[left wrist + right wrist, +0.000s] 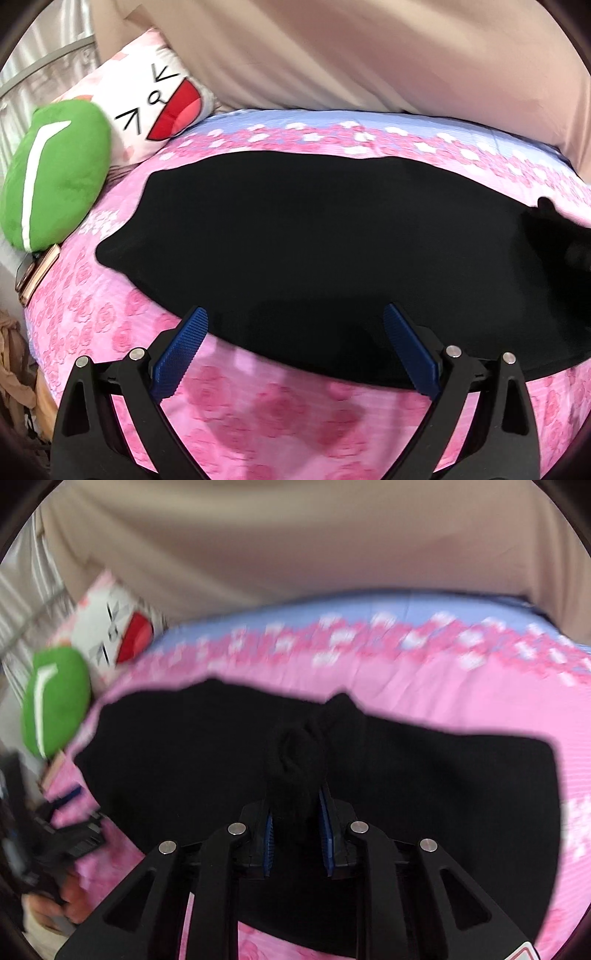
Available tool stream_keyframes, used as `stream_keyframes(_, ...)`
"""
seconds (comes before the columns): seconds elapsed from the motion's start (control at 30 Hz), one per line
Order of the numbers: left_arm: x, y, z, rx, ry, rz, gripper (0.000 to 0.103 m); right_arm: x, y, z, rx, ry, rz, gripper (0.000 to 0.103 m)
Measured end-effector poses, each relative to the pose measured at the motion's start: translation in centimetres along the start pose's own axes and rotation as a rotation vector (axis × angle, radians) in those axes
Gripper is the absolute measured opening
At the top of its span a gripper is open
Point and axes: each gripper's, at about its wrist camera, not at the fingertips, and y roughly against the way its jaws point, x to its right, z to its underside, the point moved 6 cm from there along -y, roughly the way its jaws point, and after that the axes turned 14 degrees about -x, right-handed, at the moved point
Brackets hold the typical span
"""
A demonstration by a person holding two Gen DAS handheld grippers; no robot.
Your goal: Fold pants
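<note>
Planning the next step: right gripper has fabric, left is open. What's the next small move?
Probably close the left gripper on the near edge of the pants: it hangs open there, while the right gripper already pinches a bunch, so both can lift the fold.

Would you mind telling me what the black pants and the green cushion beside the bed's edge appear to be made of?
The black pants look like a soft, matte knit or jersey fabric: they lie limp and bunch where the right gripper pinches them, though no weave is visible. The green cushion seems to be fuzzy plush with a white stripe; its surface looks velvety and rounded, probably stuffed.
</note>
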Motion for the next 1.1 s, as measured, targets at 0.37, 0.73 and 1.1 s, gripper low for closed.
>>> stream_keyframes(0.37, -0.6, -1.3, 0.5, -0.021, 0.013, 0.081, 0.094, -2.3, -1.5, 1.1, -0.003, 0.072, 0.119, 0.043)
stream_keyframes(0.73, -0.4, -1.6, 0.8, -0.025, 0.001, 0.141, 0.094, -5.8, -0.7, 0.4, -0.002, 0.096, 0.087, 0.017)
stream_keyframes(1.1, -0.5, -2.0, 0.9, -0.039, 0.001, 0.149, 0.094, -6.2, 2.7, 2.7, 0.05, 0.084, 0.052, 0.044)
